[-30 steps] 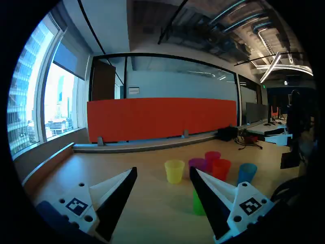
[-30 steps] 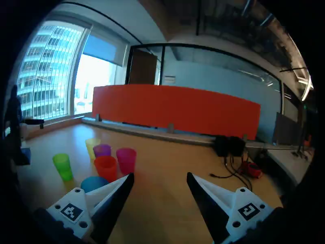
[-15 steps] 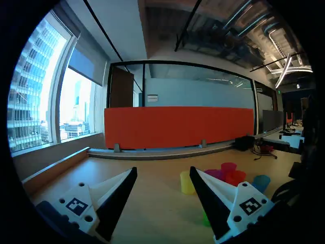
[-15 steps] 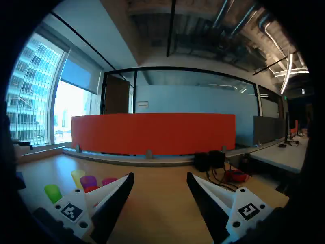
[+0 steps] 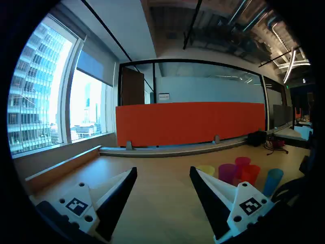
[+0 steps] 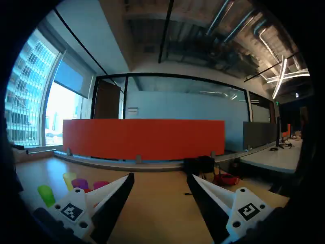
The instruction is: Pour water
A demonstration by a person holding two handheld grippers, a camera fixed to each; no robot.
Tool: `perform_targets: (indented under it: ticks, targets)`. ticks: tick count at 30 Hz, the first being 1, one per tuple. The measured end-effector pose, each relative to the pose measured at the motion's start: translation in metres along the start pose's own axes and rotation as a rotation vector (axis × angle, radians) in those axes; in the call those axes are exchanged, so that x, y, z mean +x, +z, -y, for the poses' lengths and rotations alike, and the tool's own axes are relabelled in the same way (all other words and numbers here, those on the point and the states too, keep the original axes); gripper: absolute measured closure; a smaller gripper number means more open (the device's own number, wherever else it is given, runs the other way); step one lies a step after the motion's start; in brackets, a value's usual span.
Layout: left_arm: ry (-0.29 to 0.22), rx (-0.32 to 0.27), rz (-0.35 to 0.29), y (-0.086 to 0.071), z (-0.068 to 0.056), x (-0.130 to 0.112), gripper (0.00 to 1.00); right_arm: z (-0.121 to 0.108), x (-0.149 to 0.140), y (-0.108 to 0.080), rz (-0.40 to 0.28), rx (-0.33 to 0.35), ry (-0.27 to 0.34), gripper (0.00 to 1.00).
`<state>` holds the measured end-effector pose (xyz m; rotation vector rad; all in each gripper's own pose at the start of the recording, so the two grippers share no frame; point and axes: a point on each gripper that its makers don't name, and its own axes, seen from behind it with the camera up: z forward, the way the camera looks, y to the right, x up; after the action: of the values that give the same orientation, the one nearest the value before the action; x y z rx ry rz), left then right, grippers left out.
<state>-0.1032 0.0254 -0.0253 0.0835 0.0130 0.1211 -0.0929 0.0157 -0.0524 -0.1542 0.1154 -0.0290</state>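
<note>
Cups number five in the left gripper view, clustered on one desk.

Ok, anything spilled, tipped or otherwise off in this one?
Nothing stands out. The cups stand upright in a cluster on the table, the green cup a little apart, with no spill visible. The left gripper and right gripper have jaws open and hold nothing.

The left gripper view shows five cups on one wooden table: one yellow cup, one purple cup, one pink cup, one red cup and one blue cup. The right gripper view adds one green cup, six colours altogether. One orange partition stands behind.
</note>
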Motion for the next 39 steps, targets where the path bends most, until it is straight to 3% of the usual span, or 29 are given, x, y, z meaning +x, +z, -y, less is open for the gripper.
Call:
perform_targets:
  ticks: [12, 21, 39]
  targets:
    - [0.011, 0.029, -0.013, 0.009, 0.000, -0.011, 0.04, -0.008, 0.005, -0.004, 0.002, -0.019, 0.016, 0.00]
    - [0.016, 0.019, -0.035, 0.015, -0.001, -0.018, 0.04, -0.014, 0.012, -0.009, -0.003, -0.032, 0.048, 0.01]
    - [-0.002, 0.017, -0.021, 0.018, 0.008, -0.043, 0.04, -0.008, 0.014, -0.015, -0.002, -0.025, 0.033, 0.01]
